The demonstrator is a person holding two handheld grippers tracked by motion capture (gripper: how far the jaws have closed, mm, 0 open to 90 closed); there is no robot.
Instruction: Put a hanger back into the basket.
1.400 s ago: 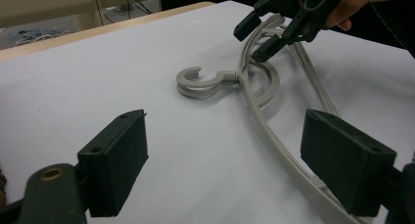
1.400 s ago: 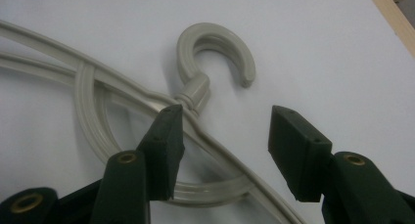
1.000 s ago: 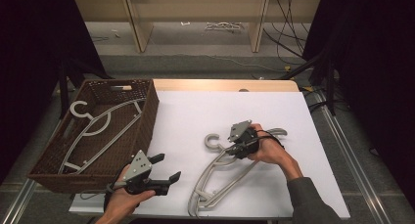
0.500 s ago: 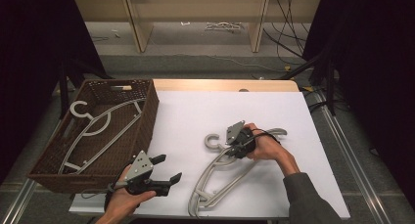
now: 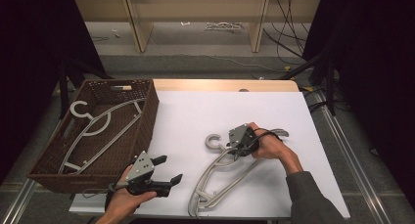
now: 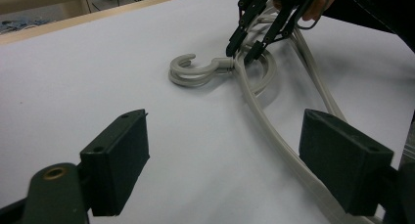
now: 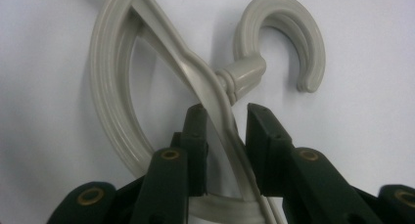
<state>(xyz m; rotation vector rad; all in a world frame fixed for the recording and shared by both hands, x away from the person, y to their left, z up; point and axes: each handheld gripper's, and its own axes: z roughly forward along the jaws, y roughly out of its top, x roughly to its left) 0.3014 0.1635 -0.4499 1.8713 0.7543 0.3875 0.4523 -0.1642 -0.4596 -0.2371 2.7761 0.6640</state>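
R gripper [image 7: 222,114] sits right at the neck of the grey hanger [image 5: 222,172], jaws straddling the top bar just below the hook [image 7: 284,38] — parted a bit, one bar between them, not clamped yet as far as the right gripper view shows. Grip point near the hook prob. chosen so the hanger hangs balanced when lifted instead of swinging off one arm. The high view shows the R hand [image 5: 266,145] angled down over that spot; the hanger lies flat on the white table [image 5: 195,116], near the front-middle, hook pointing toward the basket side. It may be two hangers stacked — can't tell for sure.

L gripper [image 5: 159,177] hovers low near the table's front edge, jaws spread wide w/ nothing between, aimed toward the hanger's long arm [image 6: 274,136]; looks like it's waiting to steady or take the far end.

Further out: wicker basket [image 5: 147,111] on the left w/ another hanger [image 5: 93,131] already lying inside, so likely the destination. Next move, I'd say: close R jaws on the neck, lift, carry left.
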